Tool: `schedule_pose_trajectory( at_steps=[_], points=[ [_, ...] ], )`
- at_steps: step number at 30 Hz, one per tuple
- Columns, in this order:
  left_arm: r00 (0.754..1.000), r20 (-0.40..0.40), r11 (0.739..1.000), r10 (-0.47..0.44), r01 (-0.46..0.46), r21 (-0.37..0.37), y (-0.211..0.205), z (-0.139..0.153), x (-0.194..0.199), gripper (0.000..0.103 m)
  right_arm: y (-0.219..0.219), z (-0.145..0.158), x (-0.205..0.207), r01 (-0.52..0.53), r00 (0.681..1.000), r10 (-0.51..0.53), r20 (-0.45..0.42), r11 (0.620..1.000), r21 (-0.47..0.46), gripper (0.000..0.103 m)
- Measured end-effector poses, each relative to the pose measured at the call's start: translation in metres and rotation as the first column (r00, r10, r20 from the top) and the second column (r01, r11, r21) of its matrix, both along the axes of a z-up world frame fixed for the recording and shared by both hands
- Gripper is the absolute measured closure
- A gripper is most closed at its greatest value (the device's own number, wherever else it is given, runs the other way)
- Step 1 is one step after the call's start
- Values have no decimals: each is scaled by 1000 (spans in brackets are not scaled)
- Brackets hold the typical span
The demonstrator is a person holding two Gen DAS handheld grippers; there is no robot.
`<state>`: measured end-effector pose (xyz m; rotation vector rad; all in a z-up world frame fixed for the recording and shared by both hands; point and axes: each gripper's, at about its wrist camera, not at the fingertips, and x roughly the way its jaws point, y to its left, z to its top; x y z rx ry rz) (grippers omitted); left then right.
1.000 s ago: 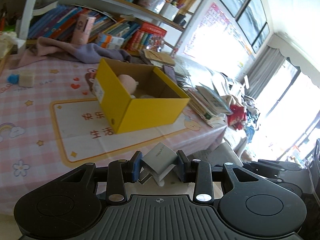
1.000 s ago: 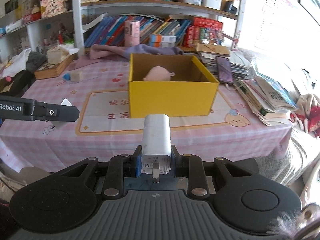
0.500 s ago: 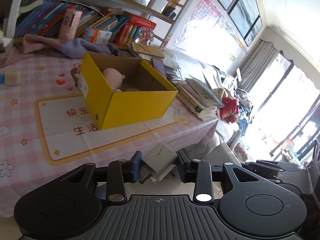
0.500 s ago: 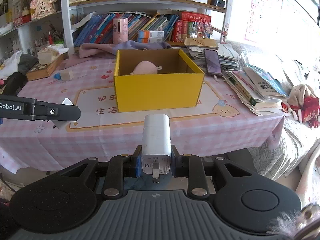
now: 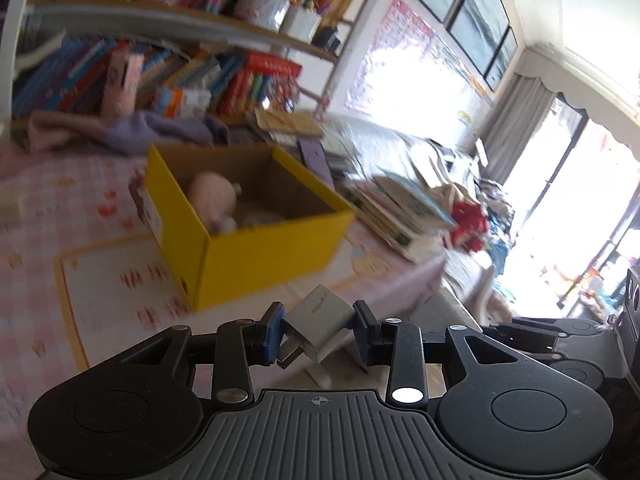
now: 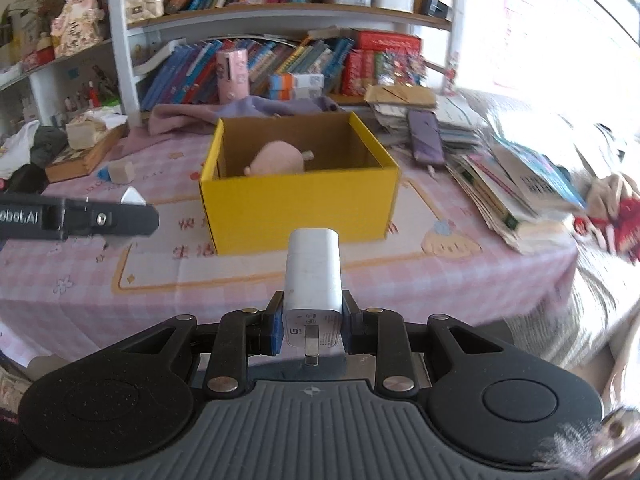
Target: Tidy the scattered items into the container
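An open yellow cardboard box stands on the pink checked tablecloth, with a pink plush toy lying inside. My left gripper is shut on a grey-white charger plug, held tilted, short of the box's near corner. My right gripper is shut on a white charger plug that points straight at the box's front wall, over the table's near edge. In the right wrist view the left gripper's finger shows at the left, level with the box.
A small beige block with a blue piece lies on the table left of the box. A purple phone and stacked books crowd the right side. A purple cloth lies behind the box, below the bookshelf.
Both grippers have come nearer to the table, so the yellow box looks larger and sits a little further left in both views. Each still grips its charger the same way.
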<state>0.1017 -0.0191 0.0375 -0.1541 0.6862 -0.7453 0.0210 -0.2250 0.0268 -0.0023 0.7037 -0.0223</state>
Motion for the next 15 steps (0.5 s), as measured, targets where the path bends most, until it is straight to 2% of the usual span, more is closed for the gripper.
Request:
schedule_pose_trajectory(
  at_steps=[10,15],
  points=[
    [995,70,997,69,-72,37,-44,15,68,68,-37,16,98,-115,992,114,59,993,5,78],
    [990,76,991,116,-121,64,-70,13,105,68,-58,21,151,-186,980,186,69,982,-3,78]
  ],
)
